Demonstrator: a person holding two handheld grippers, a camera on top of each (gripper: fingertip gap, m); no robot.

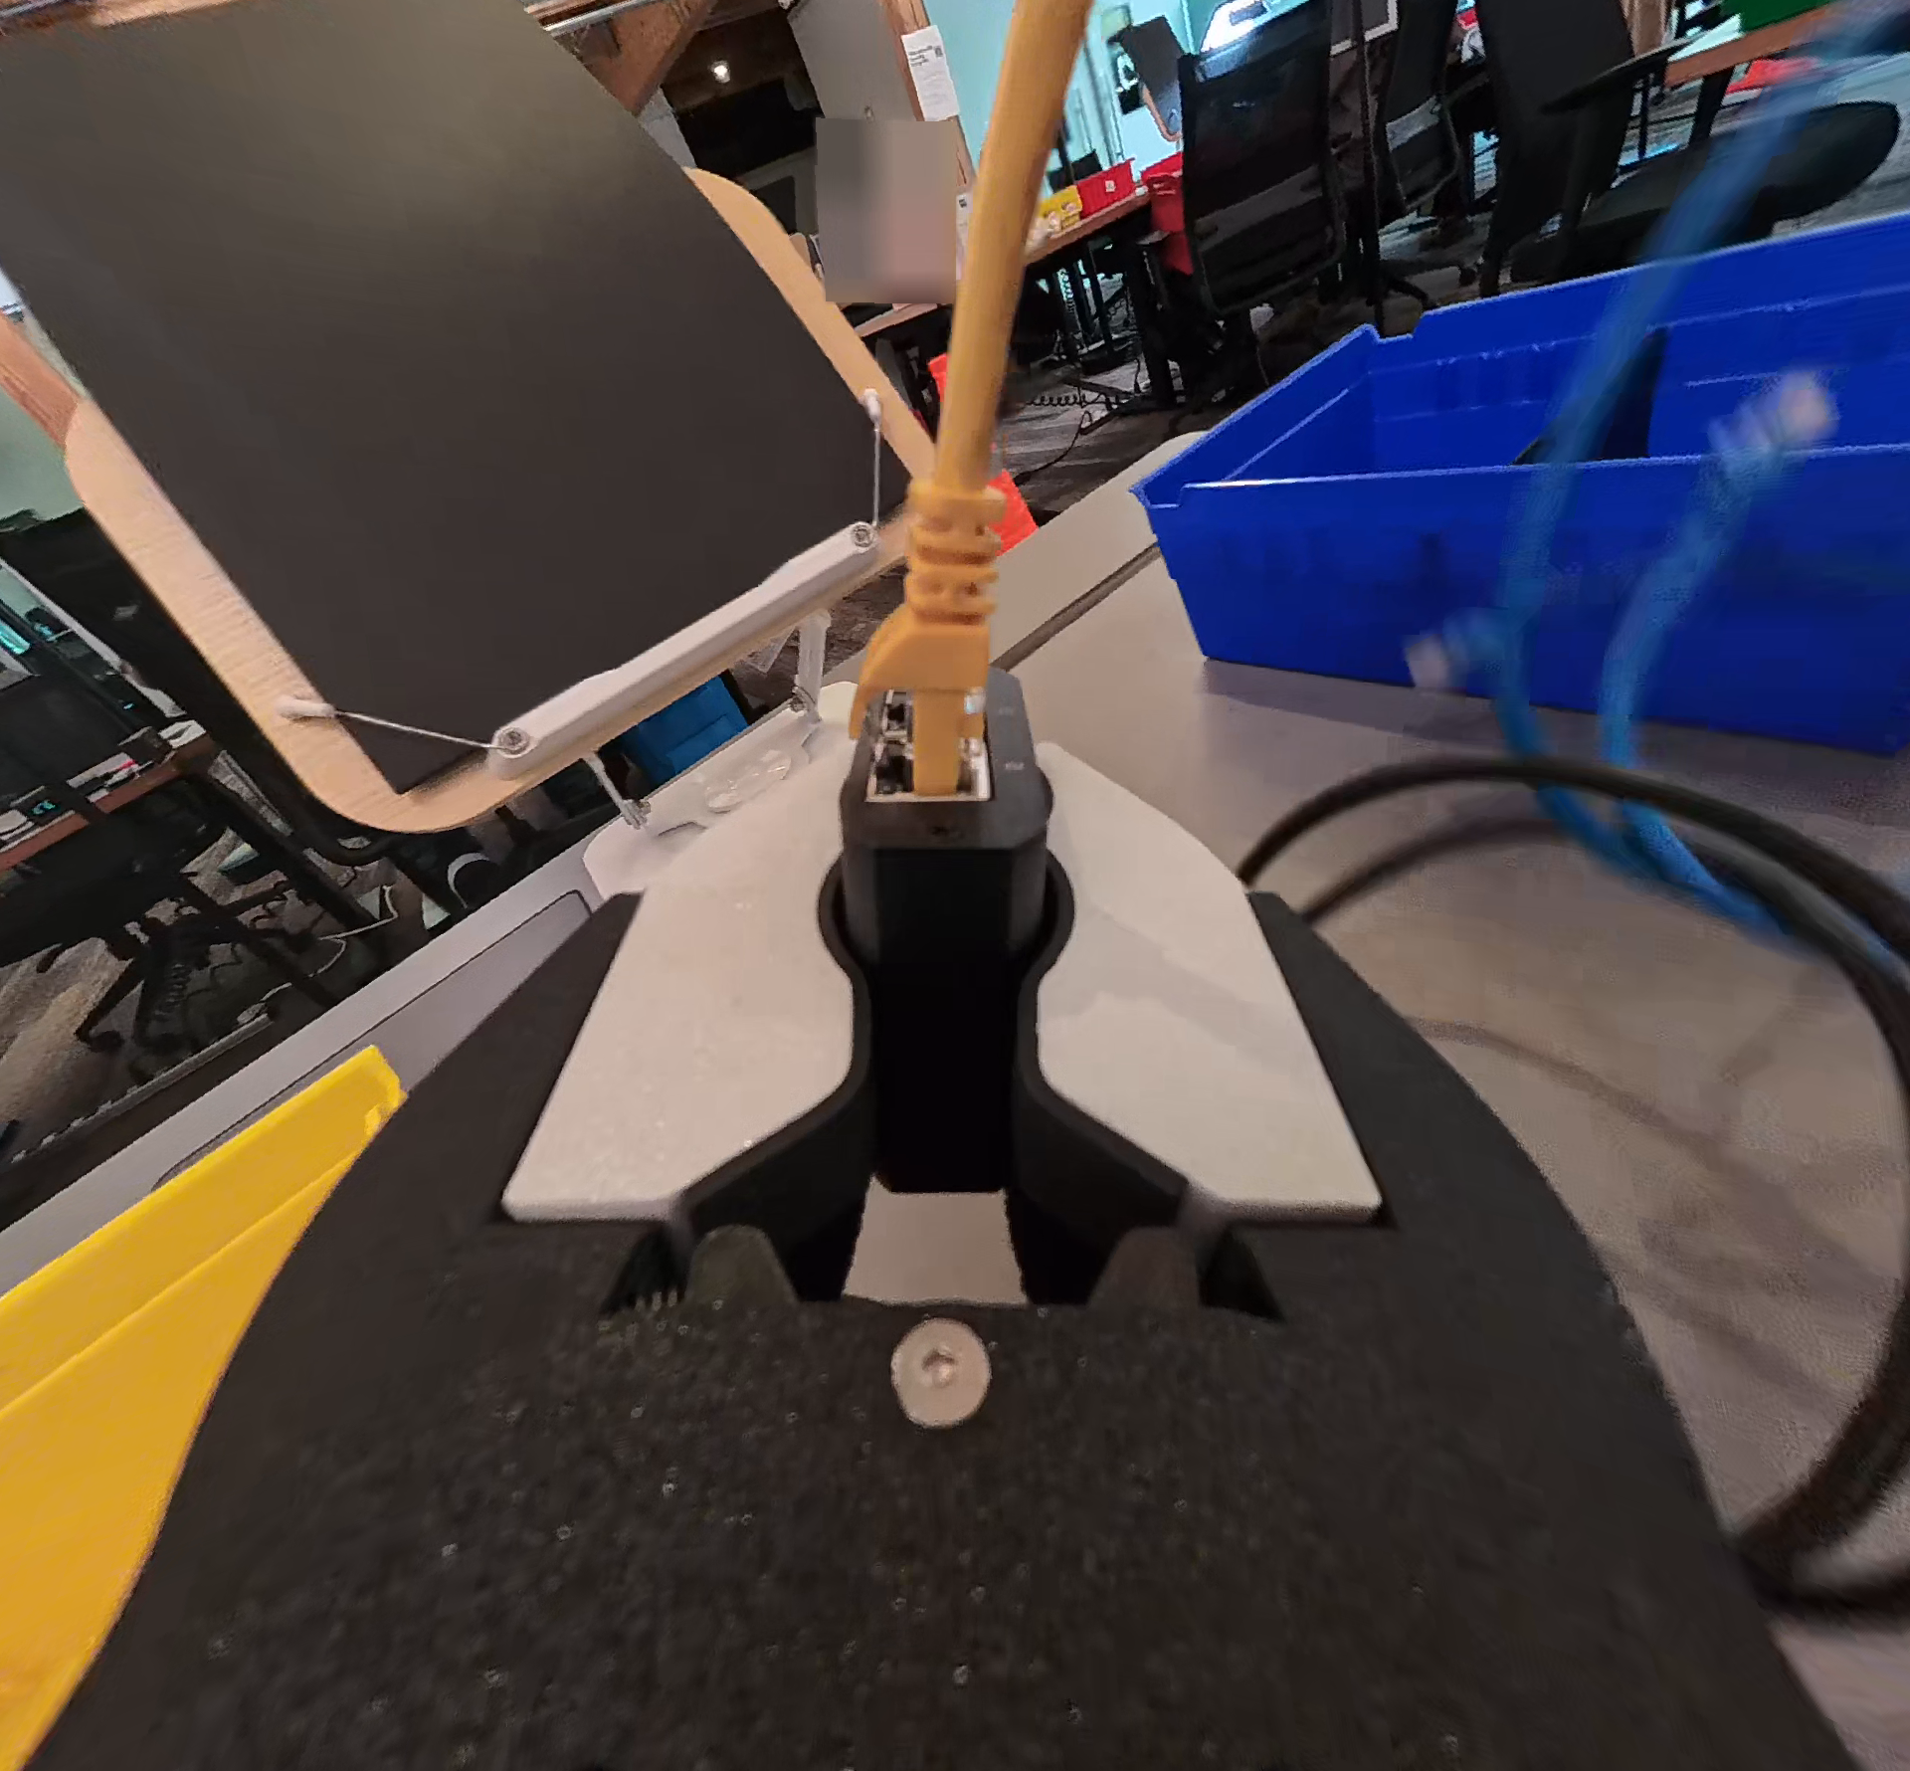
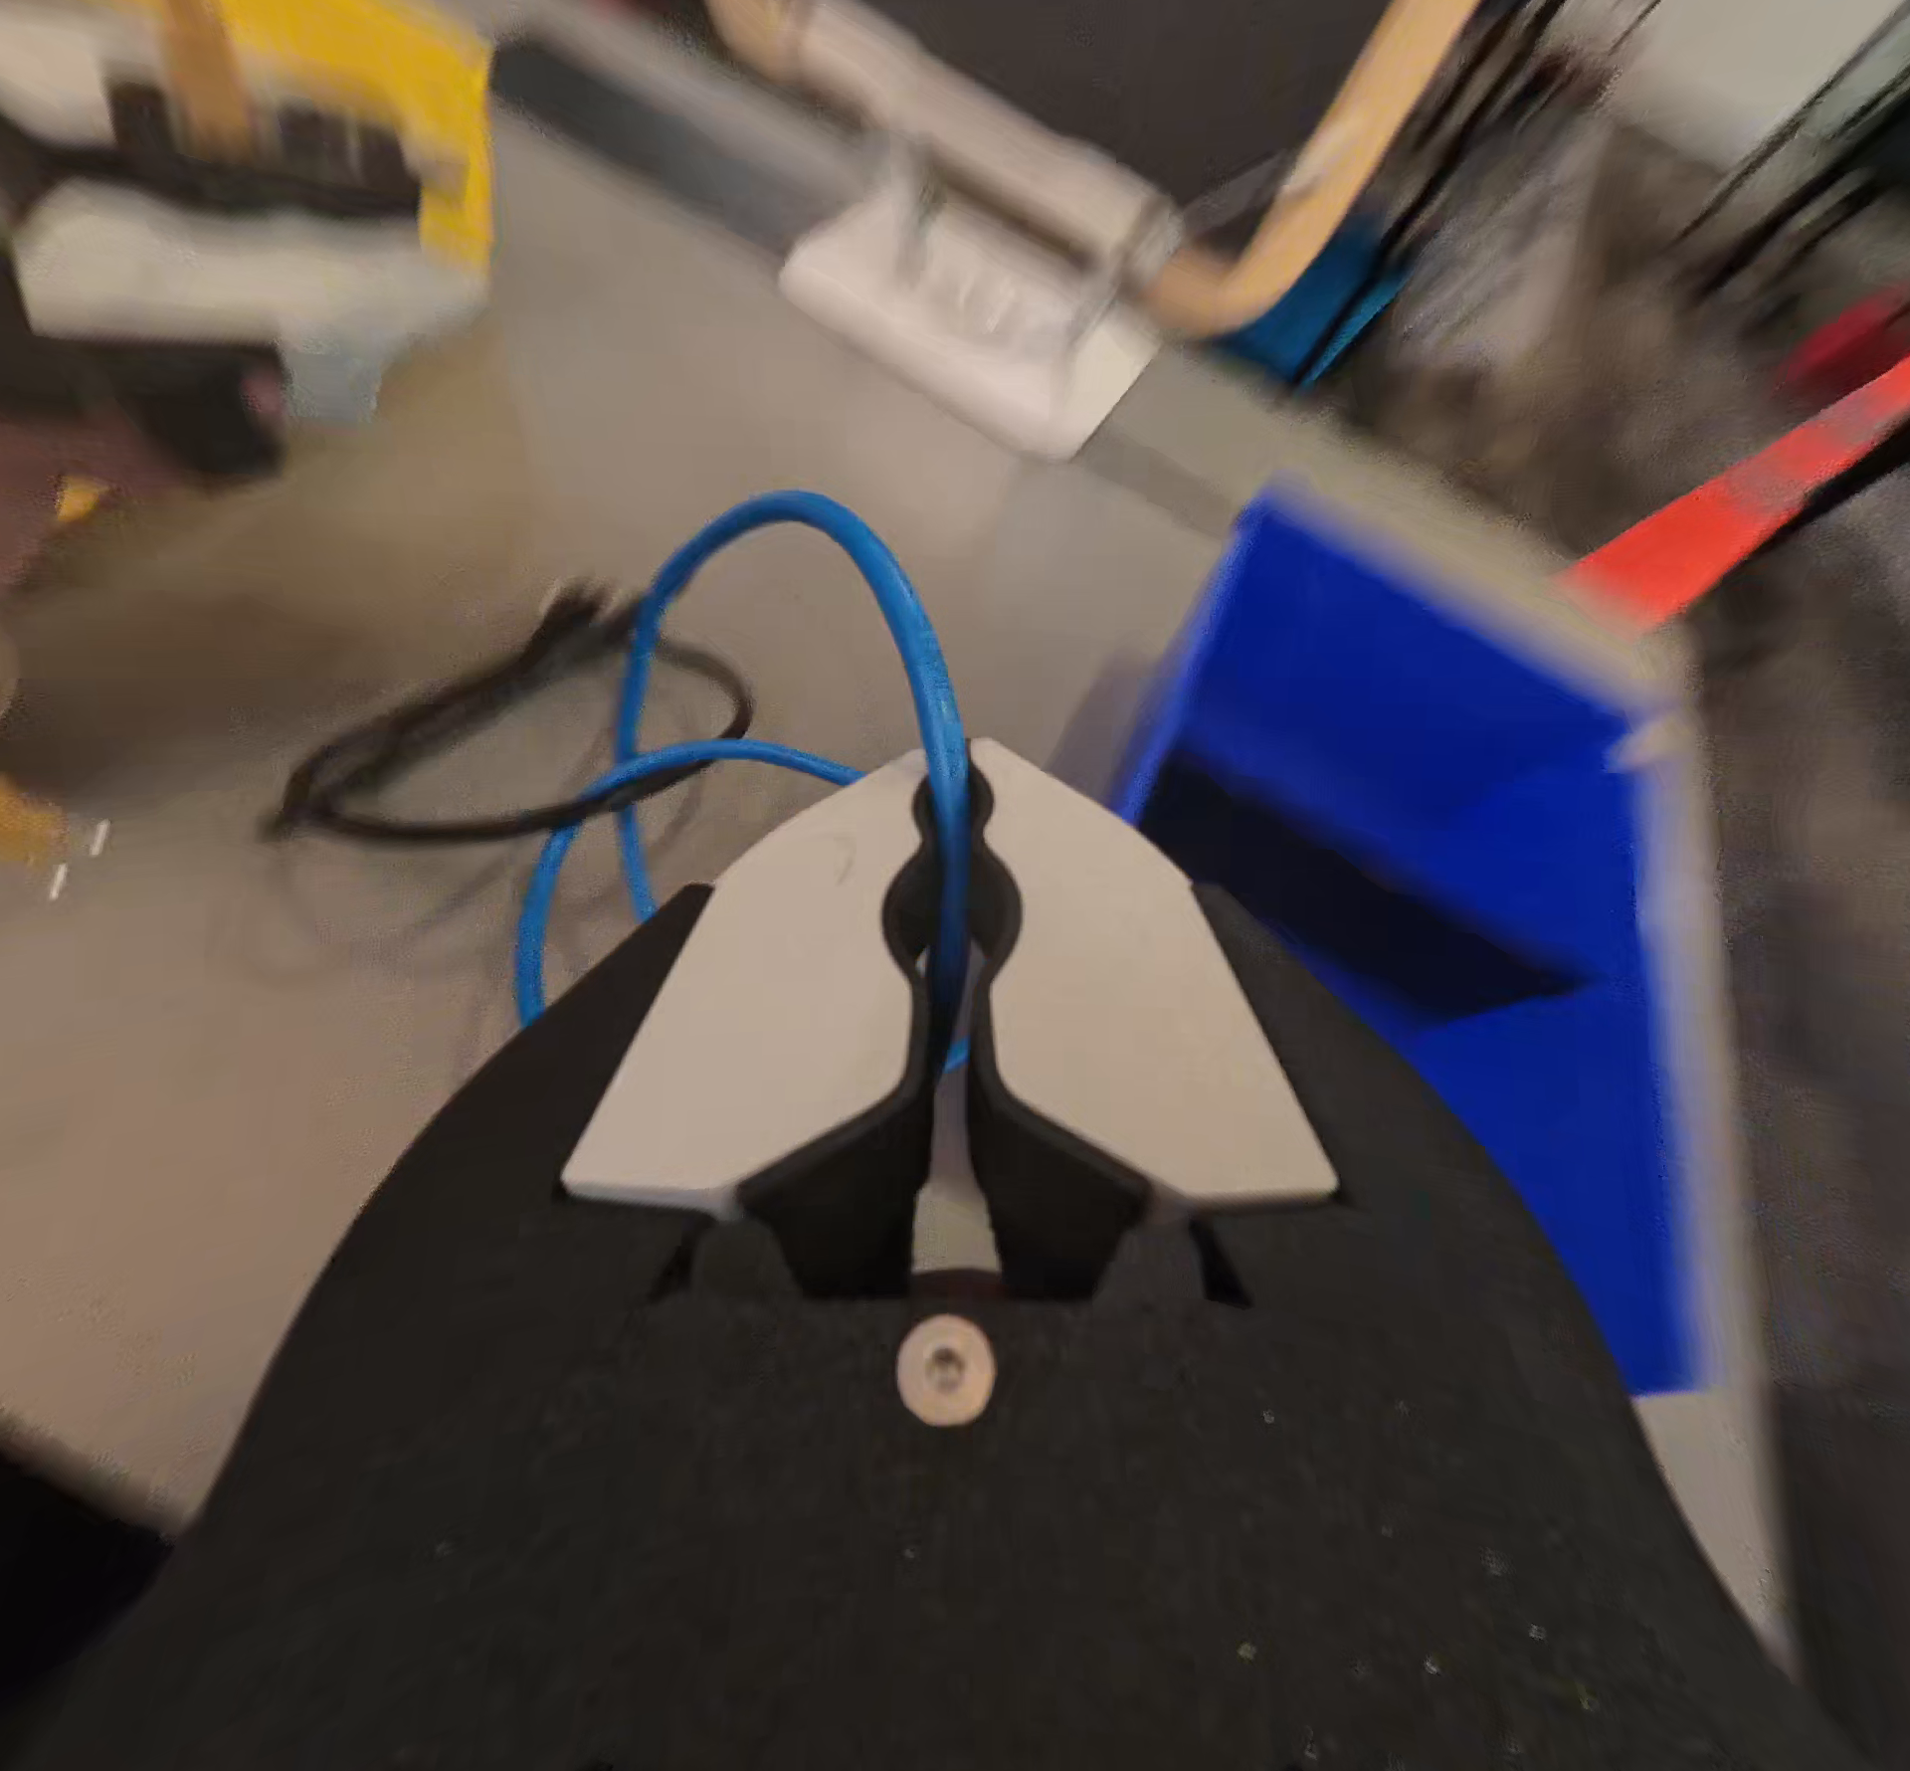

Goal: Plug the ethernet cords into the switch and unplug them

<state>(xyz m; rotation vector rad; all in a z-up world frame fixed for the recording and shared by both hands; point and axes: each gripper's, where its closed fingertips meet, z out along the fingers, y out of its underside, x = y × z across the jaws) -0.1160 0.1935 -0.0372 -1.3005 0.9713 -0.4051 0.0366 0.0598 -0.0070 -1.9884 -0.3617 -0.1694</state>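
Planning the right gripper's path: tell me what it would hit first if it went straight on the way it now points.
The right gripper, shut on the blue cable, points down at the grey table. Past the cable's own loop, it would probably meet the table near the black cord; blur leaves depth unclear.

Matt black switch (image 1: 941,894) – glossy plastic bin (image 1: 1447,522)

black switch (image 1: 938,905), yellow cord (image 1: 997,274), blurry, seemingly plain blue cord (image 2: 920,646).
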